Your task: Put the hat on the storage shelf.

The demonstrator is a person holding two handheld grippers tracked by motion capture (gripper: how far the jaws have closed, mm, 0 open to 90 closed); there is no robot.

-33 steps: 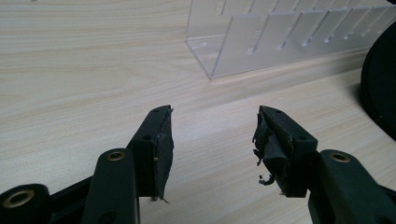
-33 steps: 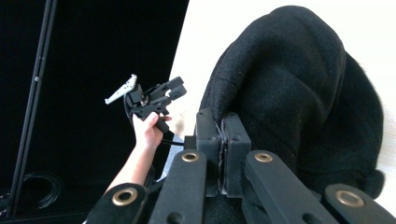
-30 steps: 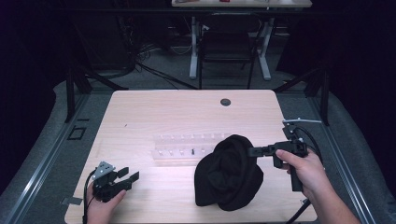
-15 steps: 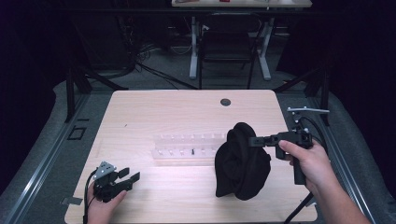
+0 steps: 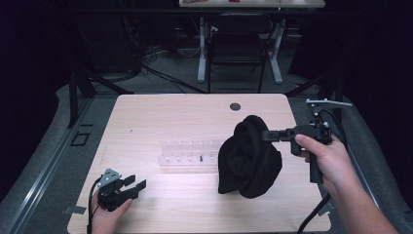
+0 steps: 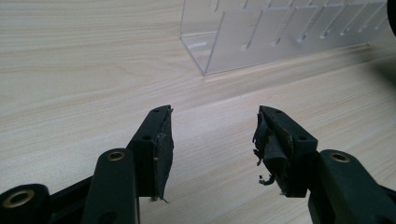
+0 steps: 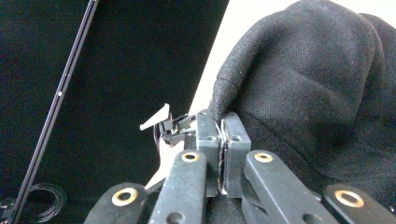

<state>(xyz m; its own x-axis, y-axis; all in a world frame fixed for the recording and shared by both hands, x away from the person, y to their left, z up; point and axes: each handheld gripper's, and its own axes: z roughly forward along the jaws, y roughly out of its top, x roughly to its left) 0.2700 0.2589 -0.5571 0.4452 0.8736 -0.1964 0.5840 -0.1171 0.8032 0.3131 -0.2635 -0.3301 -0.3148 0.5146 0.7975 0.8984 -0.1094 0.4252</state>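
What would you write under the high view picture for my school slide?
Right gripper, shut on a black cloth, holds it over the table; the open left gripper rests near a clear rack.

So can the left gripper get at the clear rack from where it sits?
Probably yes: the left gripper has its jaws open, with bare table between it and the clear rack.

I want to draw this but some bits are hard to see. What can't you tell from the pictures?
- High view: the black cloth in the right gripper hangs bunched up, so its real shape is hidden, and it covers the clear rack's right end.
- High view: the small dark thing in the rack is too tiny to name.
- Left gripper view: the picture's top edge cuts the rack off.
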